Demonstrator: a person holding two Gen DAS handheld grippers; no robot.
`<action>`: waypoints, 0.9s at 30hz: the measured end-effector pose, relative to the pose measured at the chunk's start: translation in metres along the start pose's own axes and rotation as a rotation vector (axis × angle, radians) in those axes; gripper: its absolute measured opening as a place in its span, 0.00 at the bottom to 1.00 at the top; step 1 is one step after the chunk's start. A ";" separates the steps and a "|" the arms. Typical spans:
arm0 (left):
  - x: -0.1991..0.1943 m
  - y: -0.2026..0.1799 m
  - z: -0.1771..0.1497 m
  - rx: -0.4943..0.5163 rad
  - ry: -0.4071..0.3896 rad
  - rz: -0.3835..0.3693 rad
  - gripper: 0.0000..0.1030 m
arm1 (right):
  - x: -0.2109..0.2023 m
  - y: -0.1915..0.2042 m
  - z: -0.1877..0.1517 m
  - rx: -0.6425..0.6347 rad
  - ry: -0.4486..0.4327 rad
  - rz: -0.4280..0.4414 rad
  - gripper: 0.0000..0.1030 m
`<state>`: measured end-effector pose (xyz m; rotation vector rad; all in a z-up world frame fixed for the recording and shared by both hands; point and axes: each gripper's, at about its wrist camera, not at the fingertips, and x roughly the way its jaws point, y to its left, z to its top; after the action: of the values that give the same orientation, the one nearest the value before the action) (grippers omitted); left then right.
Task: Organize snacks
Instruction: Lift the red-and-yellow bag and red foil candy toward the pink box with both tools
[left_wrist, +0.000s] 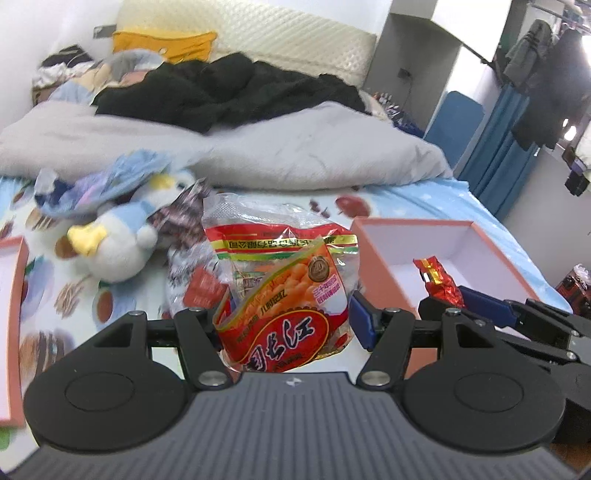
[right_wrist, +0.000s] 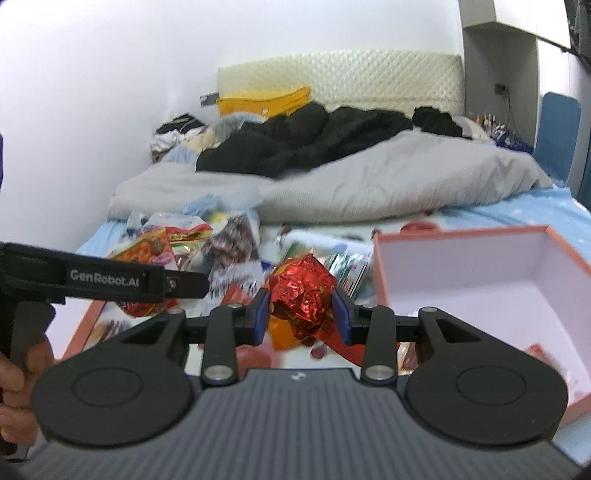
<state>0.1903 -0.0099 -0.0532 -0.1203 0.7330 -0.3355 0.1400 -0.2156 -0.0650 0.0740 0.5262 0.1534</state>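
The left gripper (left_wrist: 286, 325) is squeezing a big red and orange snack bag (left_wrist: 284, 291), holding it just left of the open pink box (left_wrist: 373, 254) on the bed. The right gripper (right_wrist: 303, 310) is clenching a small crinkly red foil snack (right_wrist: 303, 295), also just left of the pink box (right_wrist: 380, 273). More snack packs (right_wrist: 236, 236) are lying farther left of the box, near a plush penguin (left_wrist: 118, 243).

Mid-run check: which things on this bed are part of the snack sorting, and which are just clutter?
Job:
large red-and-orange plastic snack bag in left gripper
crumpled red foil snack in right gripper
open pink cardboard box

Clutter:
blue-and-white plush duck
grey duvet
black clothing
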 end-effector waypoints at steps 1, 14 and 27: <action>-0.001 -0.004 0.003 0.006 -0.005 -0.002 0.65 | -0.002 -0.003 0.004 0.000 -0.008 -0.005 0.39; -0.005 -0.063 0.044 0.061 -0.073 -0.077 0.66 | -0.018 -0.041 0.043 -0.002 -0.090 -0.072 0.39; 0.028 -0.134 0.064 0.155 -0.063 -0.147 0.66 | -0.024 -0.106 0.047 0.030 -0.077 -0.195 0.39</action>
<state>0.2182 -0.1458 0.0065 -0.0382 0.6352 -0.5252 0.1566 -0.3251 -0.0246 0.0567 0.4563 -0.0475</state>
